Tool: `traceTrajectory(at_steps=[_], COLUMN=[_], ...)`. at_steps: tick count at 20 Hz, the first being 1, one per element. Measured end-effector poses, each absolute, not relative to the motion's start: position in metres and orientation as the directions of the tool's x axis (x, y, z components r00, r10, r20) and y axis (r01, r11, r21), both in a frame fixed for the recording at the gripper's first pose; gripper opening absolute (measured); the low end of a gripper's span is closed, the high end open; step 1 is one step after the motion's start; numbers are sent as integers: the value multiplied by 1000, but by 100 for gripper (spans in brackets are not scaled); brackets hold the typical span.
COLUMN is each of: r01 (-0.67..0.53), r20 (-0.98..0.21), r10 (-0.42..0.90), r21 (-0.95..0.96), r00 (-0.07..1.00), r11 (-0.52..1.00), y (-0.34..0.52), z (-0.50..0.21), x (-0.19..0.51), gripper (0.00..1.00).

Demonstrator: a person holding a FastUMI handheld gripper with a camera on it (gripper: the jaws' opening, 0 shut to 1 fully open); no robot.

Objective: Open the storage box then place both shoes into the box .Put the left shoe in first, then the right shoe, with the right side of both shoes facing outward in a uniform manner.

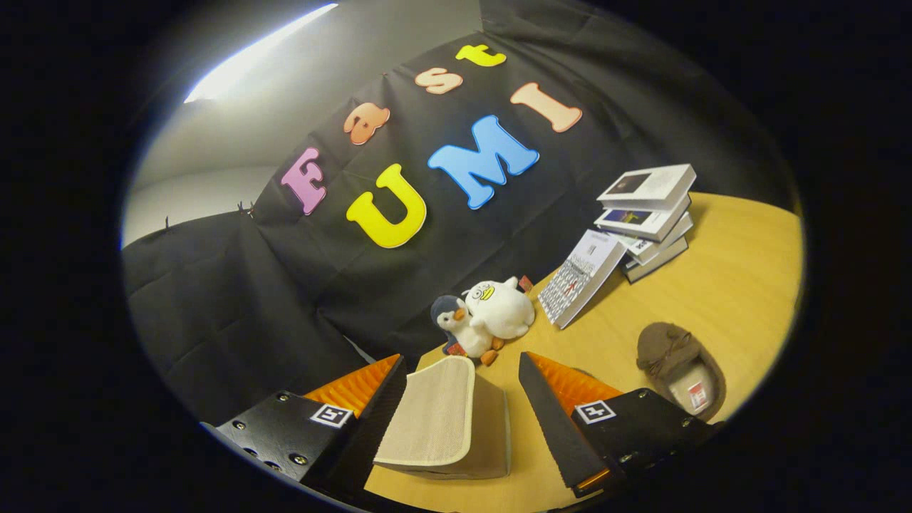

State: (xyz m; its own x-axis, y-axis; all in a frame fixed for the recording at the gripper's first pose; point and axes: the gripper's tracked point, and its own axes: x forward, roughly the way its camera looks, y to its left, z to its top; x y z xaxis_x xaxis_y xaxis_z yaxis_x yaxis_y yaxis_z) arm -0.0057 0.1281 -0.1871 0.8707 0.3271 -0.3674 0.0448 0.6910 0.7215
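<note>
With our gripper (pixel 462 399) spread apart around the beige fabric storage box's raised lid (pixel 434 413), we judge the brown slipper (pixel 680 367) still unpacked.

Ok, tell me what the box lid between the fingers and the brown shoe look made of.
Box lid: woven beige fabric over a stiff panel, judging by its mesh texture and piped edge. Brown shoe: matte, suede-like or felt upper, probably soft. The fingers flank the lid, apparently open.

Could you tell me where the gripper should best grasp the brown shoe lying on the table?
Probably the heel-side rim of the brown shoe, approached from above. Its mouth faces up, so one finger may slip inside. The gripper is open around the beige box lid, left of it.
</note>
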Motion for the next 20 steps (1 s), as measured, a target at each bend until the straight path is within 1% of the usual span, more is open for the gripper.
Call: traceTrajectory(at_steps=[4,7,15,19,20], r01=[82,119,212,261,272], r20=[-403,-418,-378,-369,-371], r10=[419,454,570,600,602], r21=[793,825,918,929,929], r00=[814,787,729,710,707], r11=[604,553,336,262,252], y=[157,170,215,230,232], z=[-213,-232,-260,-271,-275], x=[-14,-16,-23,-24,-25], gripper=[98,98,98,97,96])
